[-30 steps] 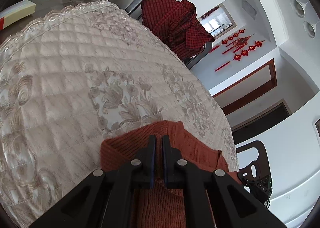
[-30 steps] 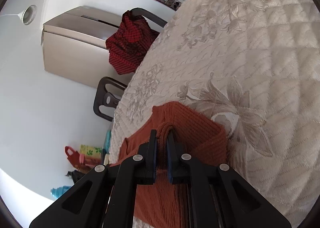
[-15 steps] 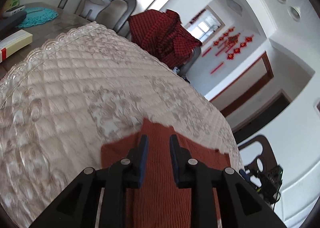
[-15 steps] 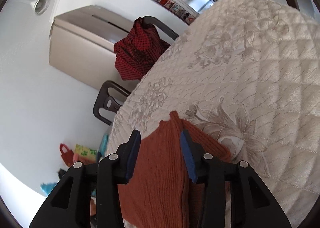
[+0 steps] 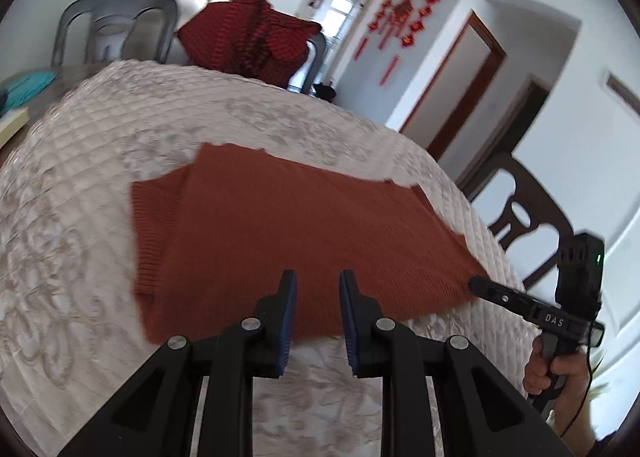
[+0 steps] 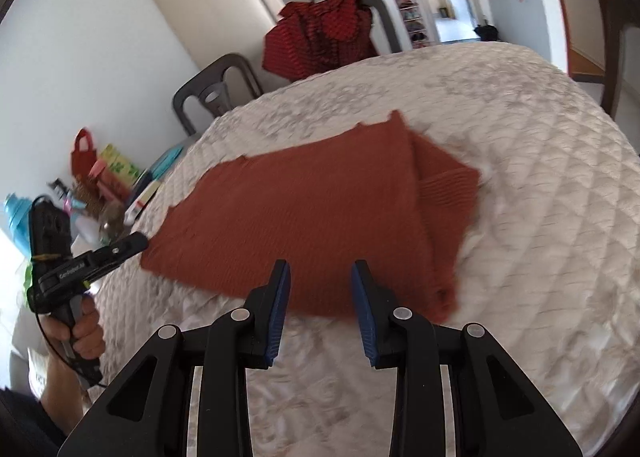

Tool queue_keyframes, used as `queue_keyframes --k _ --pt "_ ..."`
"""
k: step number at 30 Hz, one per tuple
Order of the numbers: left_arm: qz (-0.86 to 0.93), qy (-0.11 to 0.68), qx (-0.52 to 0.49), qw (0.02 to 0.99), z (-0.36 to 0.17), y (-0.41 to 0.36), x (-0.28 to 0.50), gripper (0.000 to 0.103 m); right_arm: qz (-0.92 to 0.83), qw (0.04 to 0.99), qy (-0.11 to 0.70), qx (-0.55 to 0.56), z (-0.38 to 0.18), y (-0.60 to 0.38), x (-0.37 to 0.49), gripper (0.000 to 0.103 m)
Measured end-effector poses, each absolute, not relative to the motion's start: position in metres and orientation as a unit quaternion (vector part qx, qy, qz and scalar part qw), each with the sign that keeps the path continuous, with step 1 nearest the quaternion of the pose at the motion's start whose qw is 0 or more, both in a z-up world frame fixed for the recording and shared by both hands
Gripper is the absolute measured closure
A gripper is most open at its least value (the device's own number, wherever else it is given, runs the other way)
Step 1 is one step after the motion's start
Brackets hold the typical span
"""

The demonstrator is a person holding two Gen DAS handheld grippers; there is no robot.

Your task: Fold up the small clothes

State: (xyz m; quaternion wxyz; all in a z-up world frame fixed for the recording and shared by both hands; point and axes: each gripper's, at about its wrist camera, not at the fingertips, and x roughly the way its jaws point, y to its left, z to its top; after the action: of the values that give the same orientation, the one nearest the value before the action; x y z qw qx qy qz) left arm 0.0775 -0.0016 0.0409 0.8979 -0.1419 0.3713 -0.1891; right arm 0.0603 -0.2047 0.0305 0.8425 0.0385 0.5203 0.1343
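Note:
A rust-orange knitted garment [image 5: 288, 229] lies flat and folded on the cream quilted tablecloth [image 5: 100, 145]; it also shows in the right wrist view [image 6: 312, 209], with a folded layer along its right side. My left gripper [image 5: 317, 289] is open and empty, just above the garment's near edge. My right gripper [image 6: 320, 281] is open and empty, over the near edge too. Each gripper shows in the other's view, the right one [image 5: 476, 284] at the garment's right corner and the left one [image 6: 138, 241] at its left corner.
A red checked garment [image 5: 252, 41] hangs on a chair at the table's far side. A grey chair [image 5: 116, 25] stands far left, a dark wooden chair [image 5: 528, 217] on the right. Bottles, bags and boxes [image 6: 100, 185] clutter the left end.
Both grippers let go of the orange garment, opened and pulled back towards me. The garment now lies flat on the cloth.

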Motion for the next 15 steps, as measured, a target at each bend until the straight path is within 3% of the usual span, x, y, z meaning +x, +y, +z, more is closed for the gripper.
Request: queue_keyframes --k 4,7,9,15 --pt "-0.211 0.373 -0.097 0.898 0.039 -0.046 0.082 0.079 0.153 0.837 0.525 0.016 0.018 -0.178 0.063 0.07" --pt "-0.196 0.429 -0.06 0.88 0.015 -0.067 0.098 0.08 0.161 0.835 0.526 -0.004 0.01 -0.165 0.063 0.07" --pt "-0.204 0.423 -0.068 0.88 0.017 -0.062 0.096 0.079 0.144 0.829 0.541 -0.01 0.003 -0.173 0.065 0.075" --pt "-0.173 0.399 -0.08 0.897 0.032 -0.031 0.083 0.079 0.138 0.842 0.521 0.019 0.024 -0.203 0.053 0.075"
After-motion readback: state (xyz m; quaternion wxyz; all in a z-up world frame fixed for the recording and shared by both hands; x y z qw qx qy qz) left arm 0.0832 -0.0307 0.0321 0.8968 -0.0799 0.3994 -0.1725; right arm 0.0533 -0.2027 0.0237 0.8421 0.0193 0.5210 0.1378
